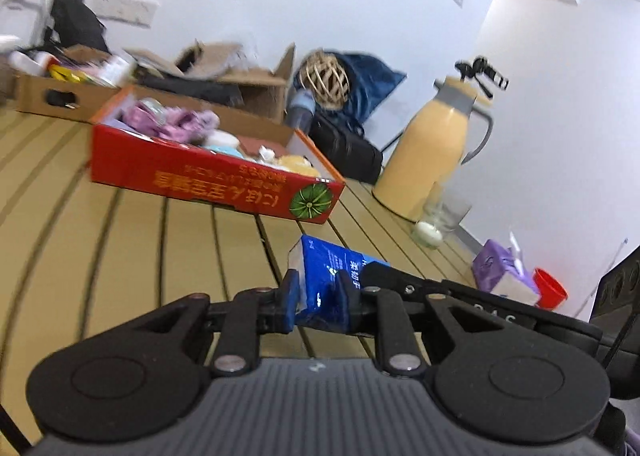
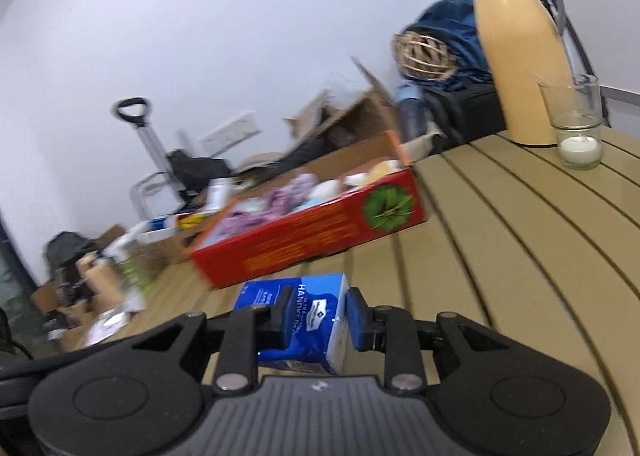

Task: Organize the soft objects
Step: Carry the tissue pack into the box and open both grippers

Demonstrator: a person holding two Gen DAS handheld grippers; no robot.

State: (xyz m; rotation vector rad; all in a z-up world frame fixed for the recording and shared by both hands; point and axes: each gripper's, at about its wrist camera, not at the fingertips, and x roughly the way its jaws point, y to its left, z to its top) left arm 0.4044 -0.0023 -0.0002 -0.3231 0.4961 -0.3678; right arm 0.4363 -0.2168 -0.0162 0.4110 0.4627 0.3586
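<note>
Left wrist: left gripper (image 1: pixel 318 298) clamped on blue tissue pack (image 1: pixel 326 276), above slatted table (image 1: pixel 140 223), red box (image 1: pixel 208 175) ahead.
Right wrist: right gripper (image 2: pixel 318 318) clamped on its own blue tissue packet (image 2: pixel 306 320). Step: carrying; next, release into red box.

Both wrist views look low across the slatted table (image 1: pixel 120 223), sharing the red box (image 2: pixel 312 240)

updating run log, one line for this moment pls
left gripper: shut on blue tissue pack | right gripper: same pack | red box: ahead on table
</note>
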